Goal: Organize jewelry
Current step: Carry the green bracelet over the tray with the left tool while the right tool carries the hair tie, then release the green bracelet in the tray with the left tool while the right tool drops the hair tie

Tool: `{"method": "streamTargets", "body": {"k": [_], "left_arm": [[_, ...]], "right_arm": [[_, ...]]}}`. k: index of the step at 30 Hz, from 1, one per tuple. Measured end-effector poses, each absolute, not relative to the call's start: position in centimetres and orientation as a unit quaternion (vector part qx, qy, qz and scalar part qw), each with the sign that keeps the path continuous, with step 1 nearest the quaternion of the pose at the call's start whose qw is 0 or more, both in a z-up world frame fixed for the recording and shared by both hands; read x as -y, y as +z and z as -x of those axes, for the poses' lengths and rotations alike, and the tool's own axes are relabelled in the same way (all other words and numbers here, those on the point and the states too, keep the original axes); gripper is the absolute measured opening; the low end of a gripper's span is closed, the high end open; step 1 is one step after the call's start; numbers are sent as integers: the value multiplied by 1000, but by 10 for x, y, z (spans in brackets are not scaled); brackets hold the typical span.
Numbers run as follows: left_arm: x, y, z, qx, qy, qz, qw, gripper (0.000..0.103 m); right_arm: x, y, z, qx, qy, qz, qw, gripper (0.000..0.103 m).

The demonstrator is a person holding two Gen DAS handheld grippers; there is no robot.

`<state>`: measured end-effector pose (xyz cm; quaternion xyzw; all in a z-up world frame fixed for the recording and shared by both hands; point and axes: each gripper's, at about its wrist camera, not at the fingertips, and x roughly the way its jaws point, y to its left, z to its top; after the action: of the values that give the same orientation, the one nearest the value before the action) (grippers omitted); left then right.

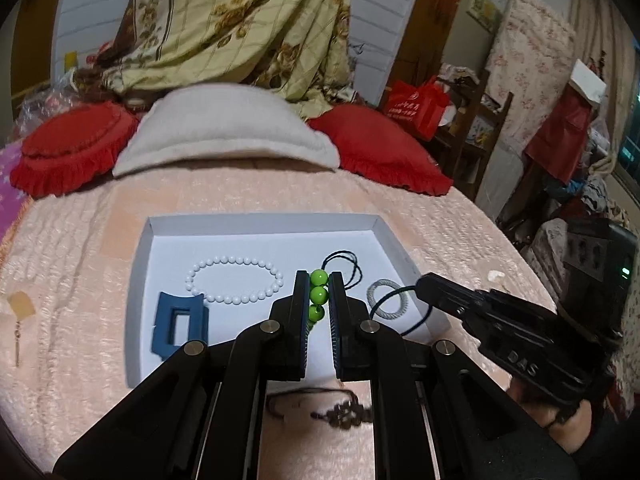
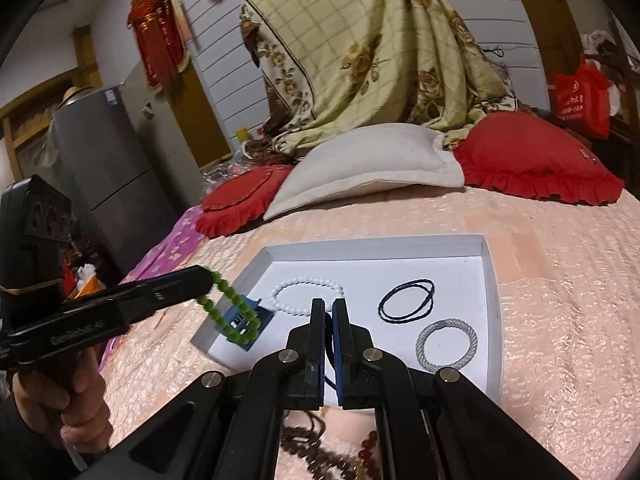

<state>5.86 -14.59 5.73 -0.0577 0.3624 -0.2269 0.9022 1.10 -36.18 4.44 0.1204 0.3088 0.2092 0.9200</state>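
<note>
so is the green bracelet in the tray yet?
Out. The green bracelet hangs from the shut left gripper above the tray's near-left corner.

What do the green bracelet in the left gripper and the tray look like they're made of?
Green bead bracelet: glossy round beads with bright highlights, likely glass, polished stone or plastic; the look leaves it open.
White tray: matte white, thin folded walls with creased corners, probably cardboard.
</note>
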Motion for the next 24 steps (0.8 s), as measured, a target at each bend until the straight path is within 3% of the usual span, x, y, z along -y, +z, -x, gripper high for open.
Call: {"method": "streamTargets", "body": {"k": [7, 24], "left_arm": [[145, 12, -86, -409, -218, 101, 881, 7], [145, -25, -90, -451, -147, 21, 880, 7]], "right_arm": [[352, 26, -34, -347, 207, -132, 905, 3], [357, -31, -79, -435, 146, -172, 872, 3]]}}
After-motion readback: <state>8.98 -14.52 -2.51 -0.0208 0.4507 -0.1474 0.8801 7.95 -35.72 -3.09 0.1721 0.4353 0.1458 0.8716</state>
